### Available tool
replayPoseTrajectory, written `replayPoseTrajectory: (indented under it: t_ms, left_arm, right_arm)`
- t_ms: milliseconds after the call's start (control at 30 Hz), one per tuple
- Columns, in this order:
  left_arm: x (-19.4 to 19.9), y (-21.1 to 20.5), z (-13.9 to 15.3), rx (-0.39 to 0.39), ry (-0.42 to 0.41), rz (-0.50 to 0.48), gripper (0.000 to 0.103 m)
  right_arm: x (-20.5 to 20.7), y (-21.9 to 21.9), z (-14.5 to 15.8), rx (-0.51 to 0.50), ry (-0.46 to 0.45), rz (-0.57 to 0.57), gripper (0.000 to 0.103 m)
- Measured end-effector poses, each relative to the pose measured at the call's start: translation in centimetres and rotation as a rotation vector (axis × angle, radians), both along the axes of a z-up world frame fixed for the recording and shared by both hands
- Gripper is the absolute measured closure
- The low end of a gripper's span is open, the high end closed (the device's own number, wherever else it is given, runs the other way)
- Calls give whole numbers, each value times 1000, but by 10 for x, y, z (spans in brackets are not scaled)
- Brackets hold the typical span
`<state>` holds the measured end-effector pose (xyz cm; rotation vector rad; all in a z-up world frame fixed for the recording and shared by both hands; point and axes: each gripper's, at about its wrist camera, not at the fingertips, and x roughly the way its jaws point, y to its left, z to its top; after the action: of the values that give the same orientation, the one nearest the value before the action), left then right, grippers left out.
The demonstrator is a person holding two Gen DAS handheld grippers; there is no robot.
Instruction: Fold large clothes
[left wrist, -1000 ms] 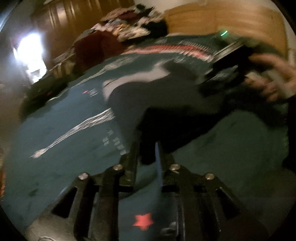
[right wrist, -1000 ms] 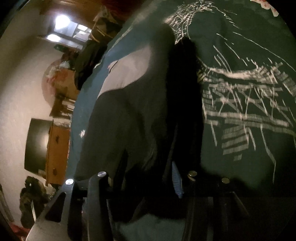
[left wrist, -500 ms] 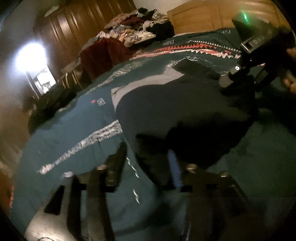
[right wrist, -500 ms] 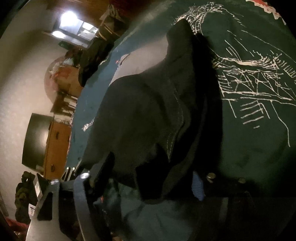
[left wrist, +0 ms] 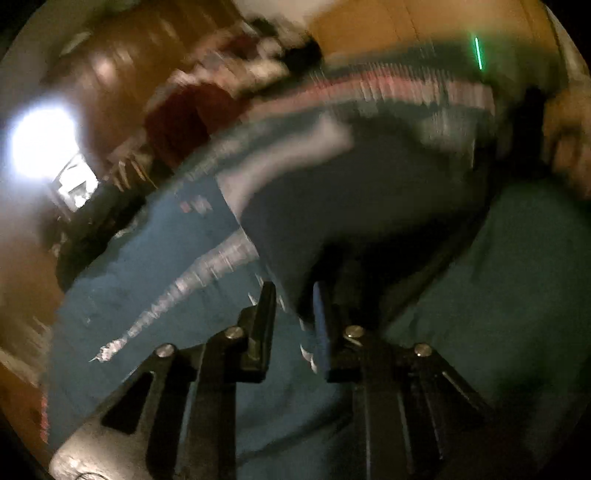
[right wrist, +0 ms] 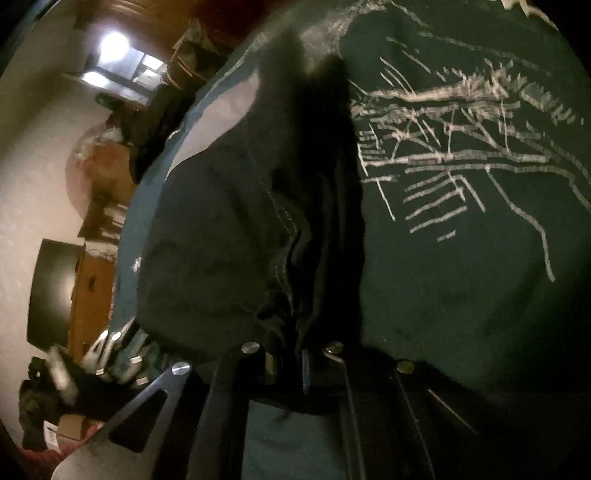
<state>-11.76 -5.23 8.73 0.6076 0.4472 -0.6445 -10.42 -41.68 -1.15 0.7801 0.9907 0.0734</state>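
A large dark garment (left wrist: pixel 362 206) with a pale grey panel (left wrist: pixel 280 162) lies on a teal patterned bedspread (left wrist: pixel 155 266). My left gripper (left wrist: pixel 293 310) has its fingers close together with a corner of the garment between them; the view is blurred. In the right wrist view my right gripper (right wrist: pixel 284 358) is shut on a bunched, stitched edge of the same dark garment (right wrist: pixel 229 229). The right gripper and the hand holding it (left wrist: pixel 561 147) show at the right of the left wrist view.
A pile of clothes (left wrist: pixel 236 70) and a dark red item (left wrist: pixel 192 114) lie at the far end of the bed by a wooden headboard (left wrist: pixel 406 29). A wooden wardrobe (left wrist: pixel 147 55) stands behind. A dresser with a black screen (right wrist: pixel 55 291) stands beside the bed.
Both grippers were wide open around the garment's edge half a second ago; both have now closed on the cloth. The left view has become blurred from motion.
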Motion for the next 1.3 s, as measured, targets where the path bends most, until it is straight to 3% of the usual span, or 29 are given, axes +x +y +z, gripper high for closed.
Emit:
replayPoseTrajectory:
  t_ms: [67, 100, 167, 233, 267, 300, 333, 400, 467, 500, 567, 633, 667, 733, 800, 833, 900, 933, 967, 1000, 1033, 1067, 1133, 1167, 1233, 1300]
  left_arm:
    - [1, -3, 30, -97, -61, 9, 83]
    - [7, -10, 32, -105, -59, 2, 82]
    - [29, -36, 4, -19, -43, -16, 81]
    - [44, -55, -63, 204, 30, -44, 80]
    - [36, -52, -86, 230, -43, -44, 81]
    - [29, -50, -85, 219, -84, -41, 86]
    - [24, -51, -77, 228, -62, -56, 90]
    - [24, -40, -52, 144, 28, -39, 90]
    - [22, -24, -20, 24, 66, 4, 90]
    - [21, -20, -6, -30, 60, 17, 89]
    - [34, -20, 18, -112, 24, 40, 82]
    - [58, -37, 17, -111, -11, 66, 58]
    - [78, -50, 11, -98, -17, 88, 58]
    - [121, -75, -15, -46, 57, 135, 59]
    - [147, -90, -44, 44, 150, 161, 59]
    - [152, -92, -52, 63, 178, 160, 59]
    - [137, -88, -49, 80, 143, 138, 62]
    - [127, -82, -40, 76, 138, 130, 63]
    - [110, -70, -27, 25, 133, 116, 63]
    - [93, -59, -20, -31, 126, 102, 56]
    - [76, -49, -16, -63, 126, 87, 41]
    - [58, -45, -27, -27, 142, 69, 34]
    - [48, -51, -55, 59, 159, 59, 37]
    - [44, -48, -67, 58, 159, 80, 37]
    - [44, -44, -60, 17, 189, 115, 38]
    - [32, -37, -36, -35, 171, 164, 38]
  right_arm:
    - [-1, 2, 2, -17, 1, 11, 97]
    - [0, 3, 2, -19, 3, 12, 97]
    - [-1, 3, 1, -18, 4, 6, 97]
    - [0, 4, 2, -16, 0, -1, 98]
    - [-2, 4, 1, -18, -2, -3, 98]
    - [-2, 2, -2, -12, -2, -5, 99]
    - [-2, 2, -5, 3, 0, -5, 100]
    - [-4, 5, -5, -31, 7, 3, 100]
    - [-1, 10, 4, -89, 24, 25, 96]
    - [-3, 16, 19, -159, 34, 41, 85]
    - [-13, 31, 55, -325, 7, 61, 74]
    - [-18, 38, 90, -450, -52, 31, 65]
    - [-12, 40, 104, -496, -93, 11, 62]
    - [24, 45, 109, -574, -133, 33, 62]
    - [67, 44, 94, -645, -95, 62, 87]
    - [98, 37, 73, -655, -35, 75, 87]
    - [132, 24, 31, -624, 114, 121, 96]
    - [133, 20, 23, -624, 134, 131, 96]
    - [131, 20, 27, -629, 125, 129, 96]
    - [125, 21, 34, -634, 114, 118, 92]
    - [108, 27, 51, -653, 70, 100, 89]
    - [95, 35, 61, -673, 30, 91, 84]
    - [53, 60, 74, -720, -44, 81, 80]
    - [35, 72, 65, -727, -32, 94, 71]
    - [22, 83, 31, -709, 47, 115, 63]
    - [12, 89, 27, -740, 31, 71, 61]
